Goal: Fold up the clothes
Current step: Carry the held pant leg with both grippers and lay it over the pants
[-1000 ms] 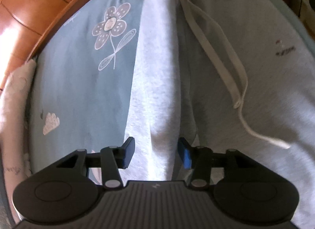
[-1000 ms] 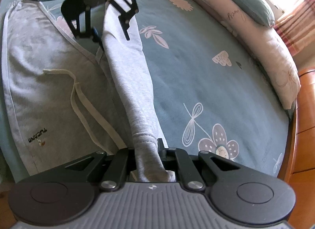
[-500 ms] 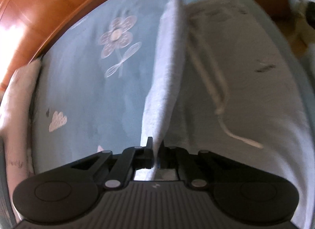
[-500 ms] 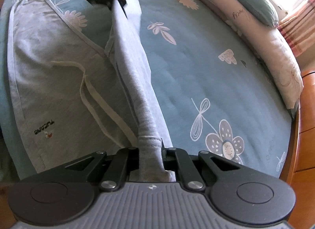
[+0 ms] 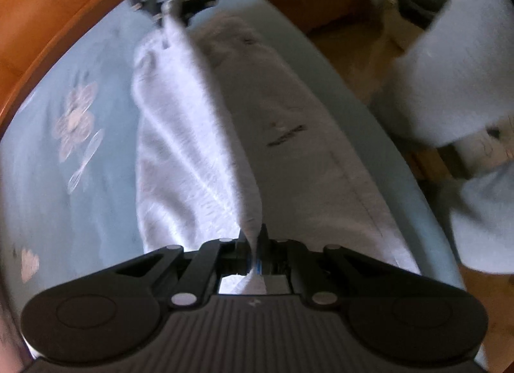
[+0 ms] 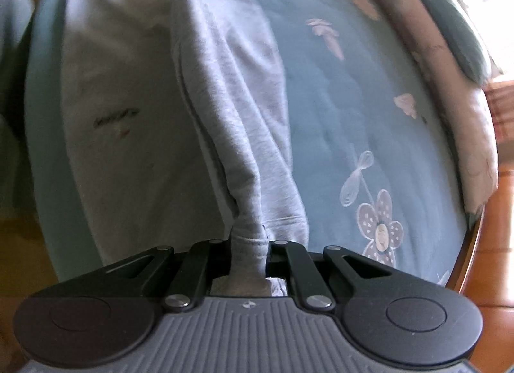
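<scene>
Grey fleece sweatpants point(image 5: 199, 154) stretch mid-frame, bunched in both clamped jaws, left gripper point(image 5: 253, 252) and right gripper point(image 6: 249, 255), over the floral bed point(image 6: 353, 122).

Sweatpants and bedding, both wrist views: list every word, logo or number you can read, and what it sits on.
Nothing can be read in either view.
Grey sweatpants: a small dark printed mark on the leg lying flat, too blurred to read; the same mark in the left wrist view, also smeared.
Gripper bodies: a small pale emblem on each, a symbol, not text.
Blue bedsheet: flower prints only.
</scene>
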Available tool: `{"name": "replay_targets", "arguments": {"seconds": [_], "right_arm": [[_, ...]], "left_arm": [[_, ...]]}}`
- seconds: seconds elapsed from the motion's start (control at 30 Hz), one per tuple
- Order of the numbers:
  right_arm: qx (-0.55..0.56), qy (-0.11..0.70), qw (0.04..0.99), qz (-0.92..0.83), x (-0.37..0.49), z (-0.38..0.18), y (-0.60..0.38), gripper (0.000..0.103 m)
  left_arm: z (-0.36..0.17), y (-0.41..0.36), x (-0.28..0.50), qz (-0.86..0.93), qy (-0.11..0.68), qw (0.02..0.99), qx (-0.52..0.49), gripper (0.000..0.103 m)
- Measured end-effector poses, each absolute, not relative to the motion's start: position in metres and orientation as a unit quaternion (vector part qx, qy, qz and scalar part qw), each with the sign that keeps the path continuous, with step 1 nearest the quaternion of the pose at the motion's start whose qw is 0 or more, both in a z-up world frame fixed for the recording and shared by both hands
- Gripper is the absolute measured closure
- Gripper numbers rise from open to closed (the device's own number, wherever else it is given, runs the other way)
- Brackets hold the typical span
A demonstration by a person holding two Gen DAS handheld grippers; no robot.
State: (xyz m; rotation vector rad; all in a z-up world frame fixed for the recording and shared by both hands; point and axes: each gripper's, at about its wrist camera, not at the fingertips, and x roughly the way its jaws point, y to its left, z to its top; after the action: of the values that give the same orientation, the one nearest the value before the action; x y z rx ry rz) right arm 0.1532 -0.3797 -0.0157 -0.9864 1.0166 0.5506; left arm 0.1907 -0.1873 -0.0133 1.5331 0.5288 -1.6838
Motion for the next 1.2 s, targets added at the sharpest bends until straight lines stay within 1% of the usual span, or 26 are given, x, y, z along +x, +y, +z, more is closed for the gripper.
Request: {"name": "replay_targets", "arguments": {"seconds": [0.13,0.2,0.3,0.37,0.47,0.7,0.93,1.03,1.07,1.1,1.17,1.2], "right_arm": [[-0.490,0.454,0.698,0.260,0.136,-0.038,-0.373,0.094],[-0.502,0.456,0.687,0.260,0.130,-0.050,-0.369,0.094],[-0.550,0.440,0.664,0.251,0.115,-0.071,-0.362,0.094],[-0.583,0.427,0.649,0.239,0.106,-0.086,-0.357,0.093],[-0.593,0.428,0.642,0.229,0.099,-0.104,-0.352,0.093],[-0.611,0.426,0.639,0.193,0.094,-0.099,-0.361,0.093],[-0.604,0.445,0.633,0.190,0.091,-0.108,-0.360,0.093],[-0.603,0.451,0.630,0.192,0.092,-0.113,-0.358,0.091],[-0.606,0.451,0.627,0.194,0.091,-0.116,-0.357,0.084],[-0.610,0.449,0.624,0.194,0.090,-0.118,-0.356,0.081],[-0.620,0.443,0.617,0.194,0.087,-0.121,-0.355,0.076],[-0.618,0.446,0.618,0.193,0.086,-0.121,-0.354,0.076]], "left_arm": [[-0.030,-0.191,0.179,-0.671,0.211,0.369,0.608,0.102],[-0.036,-0.192,0.174,-0.673,0.204,0.361,0.613,0.102],[-0.041,-0.191,0.165,-0.676,0.191,0.348,0.621,0.102],[-0.048,-0.188,0.156,-0.678,0.165,0.331,0.635,0.102],[-0.058,-0.186,0.145,-0.684,0.142,0.310,0.644,0.102],[-0.073,-0.192,0.134,-0.700,0.126,0.282,0.644,0.102],[-0.088,-0.198,0.123,-0.714,0.109,0.254,0.643,0.102],[-0.094,-0.187,0.123,-0.714,0.115,0.253,0.643,0.101],[-0.097,-0.189,0.125,-0.713,0.119,0.254,0.642,0.101],[-0.099,-0.191,0.126,-0.713,0.122,0.255,0.642,0.101],[-0.100,-0.189,0.125,-0.711,0.121,0.258,0.642,0.101],[-0.101,-0.188,0.124,-0.711,0.121,0.260,0.642,0.101]]}}
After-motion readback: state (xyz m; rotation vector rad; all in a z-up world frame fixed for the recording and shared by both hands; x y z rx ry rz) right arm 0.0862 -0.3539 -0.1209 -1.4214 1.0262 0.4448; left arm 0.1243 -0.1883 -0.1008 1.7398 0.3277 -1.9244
